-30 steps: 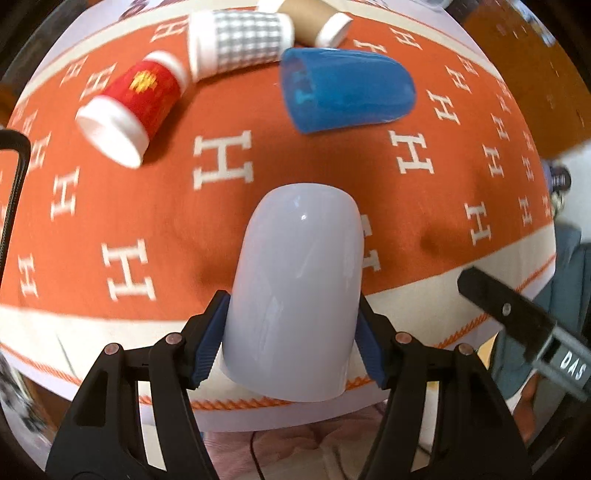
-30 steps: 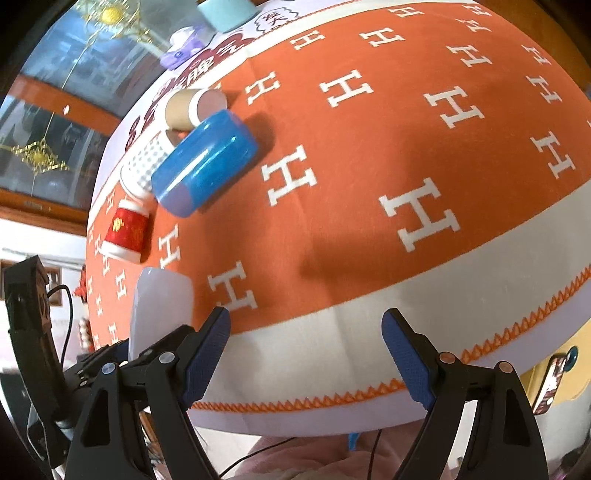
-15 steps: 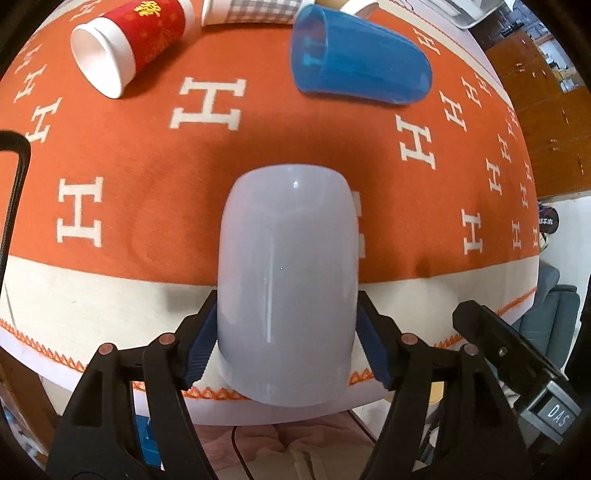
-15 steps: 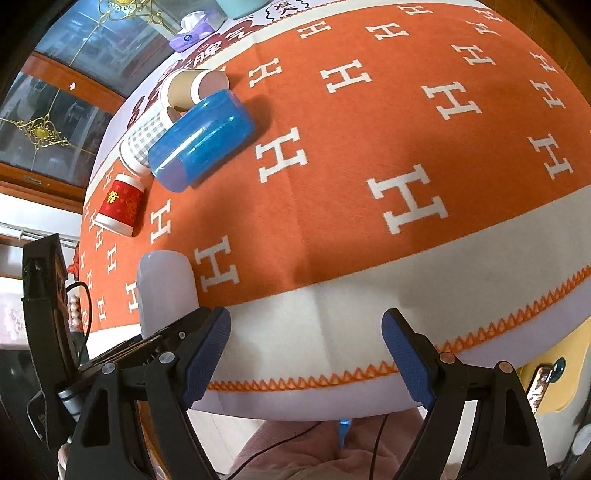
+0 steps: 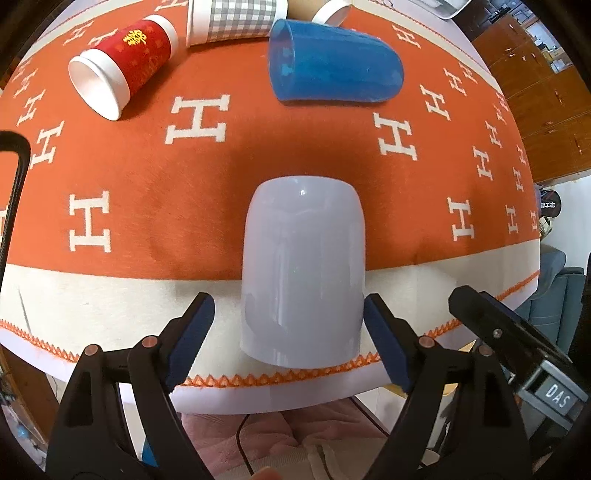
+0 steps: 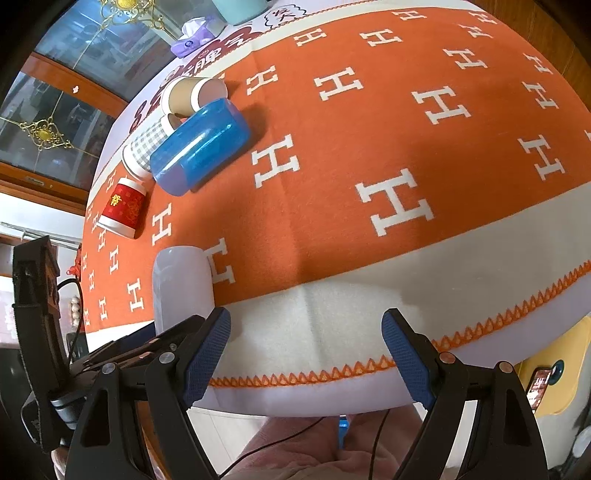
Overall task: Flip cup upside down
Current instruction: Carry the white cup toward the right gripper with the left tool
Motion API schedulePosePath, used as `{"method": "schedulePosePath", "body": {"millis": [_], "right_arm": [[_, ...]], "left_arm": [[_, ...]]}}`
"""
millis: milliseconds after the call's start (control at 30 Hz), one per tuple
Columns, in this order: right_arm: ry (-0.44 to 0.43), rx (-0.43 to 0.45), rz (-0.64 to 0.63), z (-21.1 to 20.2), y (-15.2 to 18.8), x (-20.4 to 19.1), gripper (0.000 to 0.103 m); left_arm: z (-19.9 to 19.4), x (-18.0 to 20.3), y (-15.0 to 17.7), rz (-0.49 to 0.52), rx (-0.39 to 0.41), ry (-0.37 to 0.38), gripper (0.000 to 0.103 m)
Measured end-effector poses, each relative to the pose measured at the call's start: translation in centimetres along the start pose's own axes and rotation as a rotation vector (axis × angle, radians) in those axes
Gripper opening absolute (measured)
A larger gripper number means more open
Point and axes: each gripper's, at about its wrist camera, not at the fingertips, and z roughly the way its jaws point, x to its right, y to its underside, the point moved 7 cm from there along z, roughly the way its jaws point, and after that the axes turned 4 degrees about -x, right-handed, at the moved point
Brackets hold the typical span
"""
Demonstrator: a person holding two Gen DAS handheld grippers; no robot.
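The glossy pale-lilac plastic cup (image 5: 303, 273) seems already inverted on the surface (image 5: 258, 147), left tongs (image 5: 288, 343) released around it, right tongs (image 6: 306, 354) spread idle.

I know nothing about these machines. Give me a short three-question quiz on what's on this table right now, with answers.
1. True or false: the left tongs are clamped tight on the pale lilac cup.
2. Which cup lies right beside the blue cup? A) checked cup B) green cup C) black cup
3. Fill in: the right tongs hold ____.

Key:
1. False. The jaws are spread; a gap shows at the left pad, and the cup stands closed end up on the orange cloth.
2. A, the checked cup.
3. Nothing; they are open over the cloth's edge.
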Motion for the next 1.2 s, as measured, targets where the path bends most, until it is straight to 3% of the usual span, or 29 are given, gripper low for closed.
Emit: {"method": "schedulePosePath", "body": {"millis": [933, 1200], "right_arm": [[-0.026, 0.006, -0.054, -0.6, 0.1, -2.8, 0.086], [-0.093, -0.035, -0.069, -0.7, -0.3, -4.2, 0.086]], "left_arm": [[-3.9, -2.2, 0.8, 0.022, 0.069, 0.012, 0.080], [-8.2, -3.7, 1.4, 0.040, 0.176, -0.034, 0.080]]}}
